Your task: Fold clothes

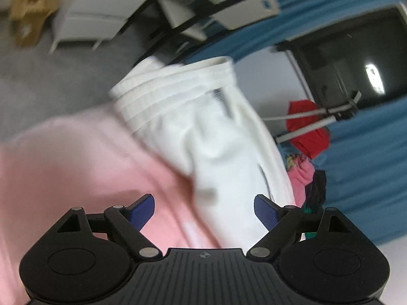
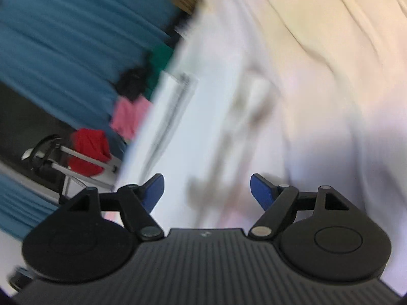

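A white garment with an elastic waistband lies on a pink sheet in the left wrist view. My left gripper is open over the garment's lower part, with nothing between its blue pads. In the right wrist view the same white garment fills the middle, blurred by motion. My right gripper is open just above it, with nothing held between its blue pads.
A pile of clothes lies to the side: red, pink and dark pieces. It also shows in the right wrist view. A blue curtain, a metal stand, white drawers and a laptop surround the surface.
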### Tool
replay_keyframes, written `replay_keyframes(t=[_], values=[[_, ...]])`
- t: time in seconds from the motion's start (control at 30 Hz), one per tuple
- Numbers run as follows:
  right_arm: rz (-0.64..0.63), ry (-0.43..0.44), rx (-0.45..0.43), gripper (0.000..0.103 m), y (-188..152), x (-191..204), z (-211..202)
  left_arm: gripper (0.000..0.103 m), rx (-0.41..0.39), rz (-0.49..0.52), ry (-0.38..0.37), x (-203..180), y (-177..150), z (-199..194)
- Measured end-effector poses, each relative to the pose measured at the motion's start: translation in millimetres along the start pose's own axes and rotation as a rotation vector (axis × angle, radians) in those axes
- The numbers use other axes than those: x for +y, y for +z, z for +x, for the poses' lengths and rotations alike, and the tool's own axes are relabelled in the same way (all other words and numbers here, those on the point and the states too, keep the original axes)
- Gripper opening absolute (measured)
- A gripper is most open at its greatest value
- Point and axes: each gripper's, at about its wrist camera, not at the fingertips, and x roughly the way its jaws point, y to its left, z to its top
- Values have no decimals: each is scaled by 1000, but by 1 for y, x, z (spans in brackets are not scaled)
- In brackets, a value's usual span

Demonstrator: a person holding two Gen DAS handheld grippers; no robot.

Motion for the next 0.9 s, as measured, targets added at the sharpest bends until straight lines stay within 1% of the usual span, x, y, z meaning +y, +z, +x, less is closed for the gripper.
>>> replay_keyframes(t=[0.07,0.17,0.2,0.23,0.3,0.33,0.37,0.4,0.43,0.47,0.5,0.53,0.63,0.77,0.9], values=[[10,60,42,77,-1,-3,8,83,-4,-46,-15,11,2,9],[-60,111,63,77,-2,5,26,78,-64,-68,21,9,12,25],[-77,115,55,77,-2,8,33,73,-84,-76,33,9,15,31],[-95,119,45,77,-3,10,40,64,-104,-83,45,8,19,36],[-124,148,-9,75,-3,12,52,62,-144,-98,69,7,26,47],[-140,152,-29,71,-3,15,58,54,-164,-105,81,6,29,53],[-157,153,-48,68,-3,17,63,44,-184,-113,93,5,32,58],[-170,135,-72,56,-2,20,67,38,-204,-120,105,5,36,63],[-182,115,-98,41,-2,23,70,26,-222,-125,114,4,39,67],[-180,90,-119,31,0,24,71,20,-229,-118,114,1,41,65],[-164,89,-133,20,1,22,70,18,-236,-112,113,-1,43,63],[-143,100,-141,16,3,18,68,15,-241,-104,111,-4,44,60],[-128,126,-165,14,6,17,58,13,-237,-72,98,-24,50,43],[-103,161,-170,13,8,19,29,12,-227,-32,89,-49,52,16],[-82,144,-152,13,10,7,-9,12,-194,11,89,-65,48,-29]])
